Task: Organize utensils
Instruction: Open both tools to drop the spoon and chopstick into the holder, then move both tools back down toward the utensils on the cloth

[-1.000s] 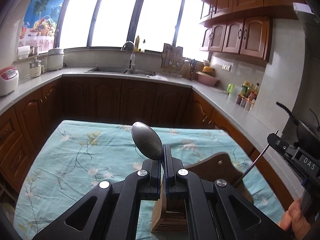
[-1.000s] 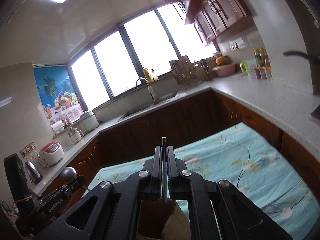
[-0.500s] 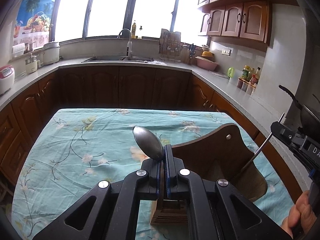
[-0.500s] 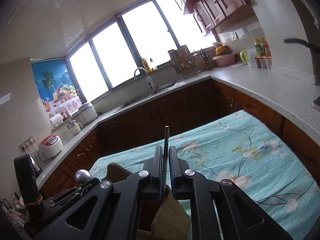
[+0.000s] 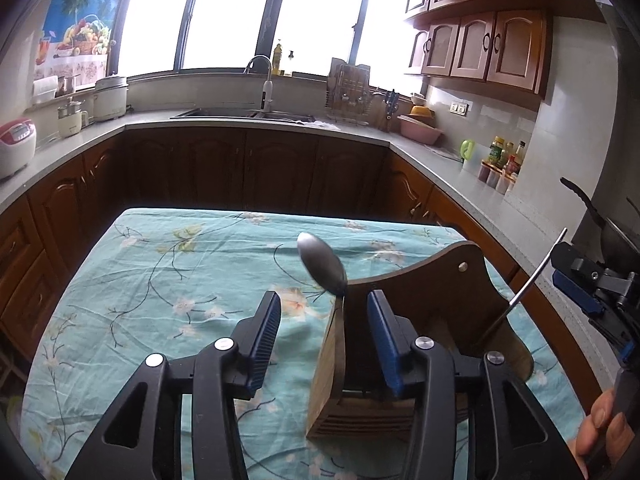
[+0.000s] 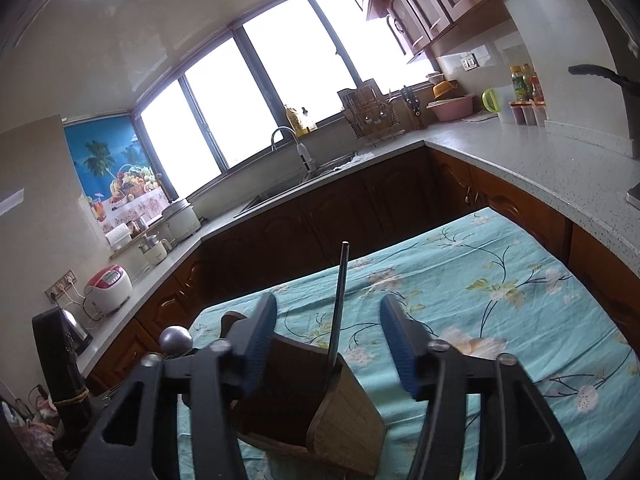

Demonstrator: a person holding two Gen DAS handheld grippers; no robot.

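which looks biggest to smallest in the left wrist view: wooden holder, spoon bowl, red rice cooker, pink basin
1. wooden holder
2. spoon bowl
3. red rice cooker and pink basin: look alike; both are far off, so unranked.

Teal floral tablecloth (image 5: 168,280) covers table. Dark wood base cabinets (image 5: 248,168) under grey countertop (image 5: 452,164). Sink (image 5: 224,113) with curved faucet (image 5: 262,80) below wide windows (image 5: 232,12). Red-and-white rice cooker (image 5: 14,148) at far left; white pot (image 5: 111,94) and small kettle (image 5: 72,122) nearby. Dish rack (image 5: 348,96), pink basin (image 5: 422,130), spice bottles (image 5: 502,160) along right counter. Fruit poster (image 5: 76,36) on left wall. Upper cabinets (image 5: 480,48) at right.
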